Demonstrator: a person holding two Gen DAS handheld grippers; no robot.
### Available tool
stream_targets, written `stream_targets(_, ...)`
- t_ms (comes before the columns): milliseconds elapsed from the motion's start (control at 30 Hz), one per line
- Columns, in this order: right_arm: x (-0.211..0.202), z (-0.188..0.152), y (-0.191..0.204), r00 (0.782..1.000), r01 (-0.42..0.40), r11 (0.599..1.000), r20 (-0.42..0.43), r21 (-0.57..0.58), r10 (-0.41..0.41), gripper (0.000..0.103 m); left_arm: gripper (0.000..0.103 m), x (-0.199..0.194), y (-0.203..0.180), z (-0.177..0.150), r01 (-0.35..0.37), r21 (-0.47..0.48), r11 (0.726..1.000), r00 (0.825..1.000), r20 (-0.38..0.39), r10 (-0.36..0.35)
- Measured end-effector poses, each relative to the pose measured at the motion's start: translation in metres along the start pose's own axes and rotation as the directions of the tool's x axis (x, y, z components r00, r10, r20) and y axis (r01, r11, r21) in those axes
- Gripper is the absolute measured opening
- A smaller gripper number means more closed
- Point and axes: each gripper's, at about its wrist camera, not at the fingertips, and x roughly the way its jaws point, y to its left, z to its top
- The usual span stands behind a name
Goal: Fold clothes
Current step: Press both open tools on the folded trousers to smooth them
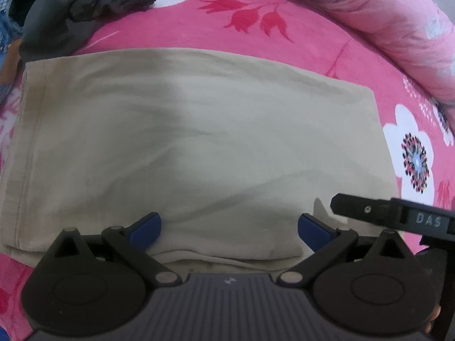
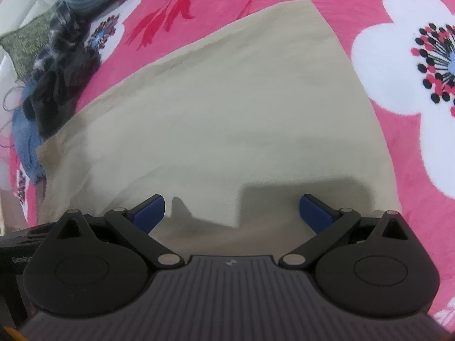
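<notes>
**Beige garment folded flat, both hand-held grippers spread wide above its near edge**

Your folded beige garment (image 1: 182, 147) lies flat on the pink floral bedspread (image 1: 284, 28) as a broad rectangle. In the left wrist view its long axis runs left to right across the frame, with a stitched hem down the left end and a layered fold along the near edge. In the right wrist view the same garment (image 2: 227, 119) runs diagonally, from a near-left corner up to a far-right corner.

Your left hand-held gripper (image 1: 229, 227) has its jaws spread wide — the blue pads (image 1: 145, 230) stand well apart and clasp nothing. They hang over the near folded edge; whether they touch the cloth I cannot tell. Your right hand-held gripper (image 2: 231, 213) is likewise spread wide and empty, its shadow falling on the fabric just ahead of it. Part of it also shows at the right of the left view, beside the near right corner of the garment.

The garment stretches forward and away from both grippers, its near edge just under their fingers. A dark crumpled garment (image 1: 85, 5) sits on the bedspread beyond the far left corner, and a pink quilt (image 1: 398, 22) is bunched at the far right.
</notes>
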Motion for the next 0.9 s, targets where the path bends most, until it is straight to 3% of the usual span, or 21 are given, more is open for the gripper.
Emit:
stream_targets(500, -0.001, 0.004, -0.004, 0.999, -0.04, 0.999, -0.024, -0.023, 0.04, 0.102, 0.103, 0.005, -0.017, 0.001, -0.096, 0.071, 0.993, 0.994, -0.037, 0.098)
stream_targets(700, 0.0, 0.008, -0.006, 0.997, -0.055, 0.998, -0.047, -0.009, 0.054, 0.102, 0.103, 0.013, -0.033, 0.0, -0.161, 0.11, 0.981, 0.985, -0.052, 0.167)
stream_targets(900, -0.002, 0.006, -0.011, 0.996, -0.082, 0.996, -0.03, 0.018, 0.083, 0.102, 0.103, 0.01, -0.038, 0.003, -0.216, 0.086, 0.973, 0.975, -0.031, 0.219)
